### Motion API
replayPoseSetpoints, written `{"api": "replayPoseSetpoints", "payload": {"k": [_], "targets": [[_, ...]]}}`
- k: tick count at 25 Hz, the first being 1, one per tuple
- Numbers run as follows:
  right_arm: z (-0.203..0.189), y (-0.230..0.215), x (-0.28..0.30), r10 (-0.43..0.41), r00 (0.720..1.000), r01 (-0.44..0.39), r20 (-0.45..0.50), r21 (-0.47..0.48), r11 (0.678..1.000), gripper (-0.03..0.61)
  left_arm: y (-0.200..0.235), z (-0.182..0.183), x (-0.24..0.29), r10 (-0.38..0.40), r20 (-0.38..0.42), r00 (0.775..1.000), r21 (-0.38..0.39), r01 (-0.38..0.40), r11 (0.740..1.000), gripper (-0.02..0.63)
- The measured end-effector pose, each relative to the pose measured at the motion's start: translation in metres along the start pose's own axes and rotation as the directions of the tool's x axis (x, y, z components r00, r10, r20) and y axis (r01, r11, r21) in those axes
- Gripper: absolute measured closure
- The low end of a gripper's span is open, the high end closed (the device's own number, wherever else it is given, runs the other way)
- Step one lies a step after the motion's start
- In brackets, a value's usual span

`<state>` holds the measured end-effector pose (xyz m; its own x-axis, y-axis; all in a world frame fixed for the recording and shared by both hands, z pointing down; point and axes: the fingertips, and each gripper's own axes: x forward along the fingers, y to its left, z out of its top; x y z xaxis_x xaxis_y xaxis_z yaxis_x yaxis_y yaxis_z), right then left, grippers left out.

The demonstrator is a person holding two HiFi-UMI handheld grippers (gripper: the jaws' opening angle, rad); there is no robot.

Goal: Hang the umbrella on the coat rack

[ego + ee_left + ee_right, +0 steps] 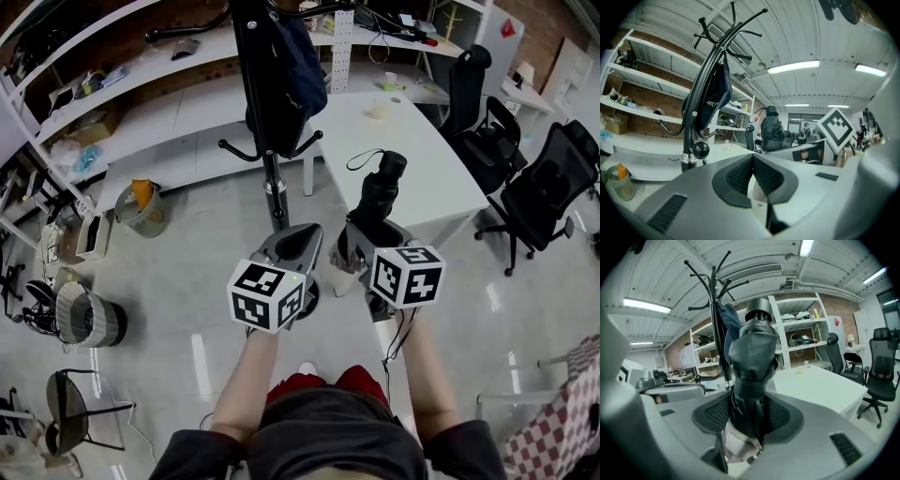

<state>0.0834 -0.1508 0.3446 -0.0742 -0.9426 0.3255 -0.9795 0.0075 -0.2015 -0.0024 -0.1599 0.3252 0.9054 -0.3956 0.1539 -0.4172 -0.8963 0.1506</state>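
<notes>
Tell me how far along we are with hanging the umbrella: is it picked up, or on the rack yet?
Done: the umbrella is picked up, folded and clamped in the right gripper.
In hand: it is held upright in front of the coat rack, not touching it. The left gripper is shut and empty.
Left: get its strap over a hook. A dark bag hangs on the rack.

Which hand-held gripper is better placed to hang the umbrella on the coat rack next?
Right. The right hand-held gripper is clamped on the folded umbrella, with the coat rack ahead of it. The left hand-held gripper is shut and empty, so it could probably only assist.
</notes>
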Motion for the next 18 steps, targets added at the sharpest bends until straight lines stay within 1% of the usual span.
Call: {"api": "replayPoseSetpoints", "payload": {"k": [3, 9, 14, 18], "targets": [[0.000, -0.003, 0.005, 0.001, 1.000, -0.001, -0.009, -0.008, 1.000, 0.374, 0.001, -0.004, 0.005, 0.011, -0.005, 1.000, -0.007, -0.011, 1.000, 0.603], [0.007, -0.025, 0.017, 0.013, 1.000, -0.013, -0.015, -0.015, 1.000, 0.374, 0.002, -0.006, 0.024, 0.046, -0.009, 0.999, -0.013, -0.046, 0.999, 0.603], [0.013, -0.046, 0.034, 0.041, 0.999, -0.042, -0.030, -0.029, 0.999, 0.374, 0.001, -0.009, 0.042, 0.077, -0.020, 0.997, -0.013, -0.078, 0.997, 0.603], [0.019, -0.060, 0.054, 0.081, 0.995, -0.084, -0.049, -0.051, 0.995, 0.374, 0.009, -0.009, 0.059, 0.131, -0.015, 0.991, -0.027, -0.131, 0.991, 0.603]]}}
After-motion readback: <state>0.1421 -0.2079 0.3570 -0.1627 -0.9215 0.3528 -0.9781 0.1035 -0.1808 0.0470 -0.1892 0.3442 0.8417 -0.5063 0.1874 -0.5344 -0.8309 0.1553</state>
